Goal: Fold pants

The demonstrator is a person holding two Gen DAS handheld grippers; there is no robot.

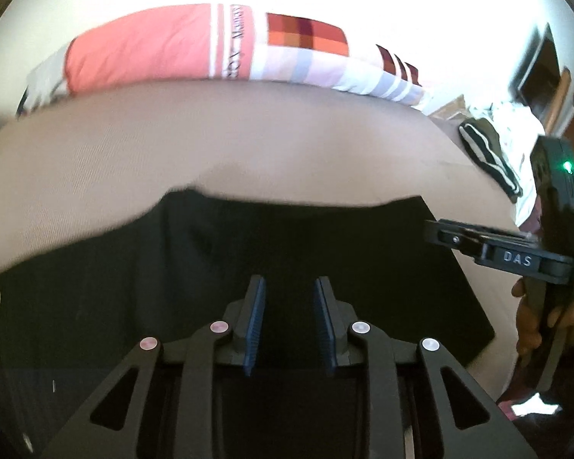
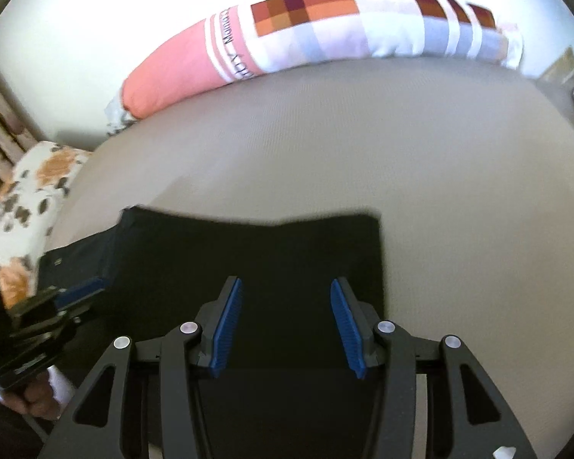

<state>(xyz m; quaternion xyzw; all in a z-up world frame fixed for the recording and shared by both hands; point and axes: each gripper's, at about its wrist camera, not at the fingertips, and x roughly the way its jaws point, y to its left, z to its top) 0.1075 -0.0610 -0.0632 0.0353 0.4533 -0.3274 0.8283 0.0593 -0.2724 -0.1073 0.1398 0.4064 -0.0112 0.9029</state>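
Observation:
The black pants [image 1: 248, 252] lie flat and folded on the beige bed sheet [image 1: 210, 145]; they also show in the right wrist view [image 2: 256, 252]. My left gripper [image 1: 289, 287] hovers over the pants with its blue pads apart, holding nothing. My right gripper [image 2: 287, 290] is over the right part of the pants, open wide and empty. The right gripper's body [image 1: 516, 256] shows at the right edge of the left wrist view. The left gripper [image 2: 57, 302] shows at the left edge of the right wrist view.
A pink, white and checkered pillow [image 1: 210, 46] lies along the far edge of the bed, also in the right wrist view [image 2: 287, 30]. A dark striped garment [image 1: 486, 153] lies at the bed's right. A floral cushion [image 2: 30, 199] sits at the left.

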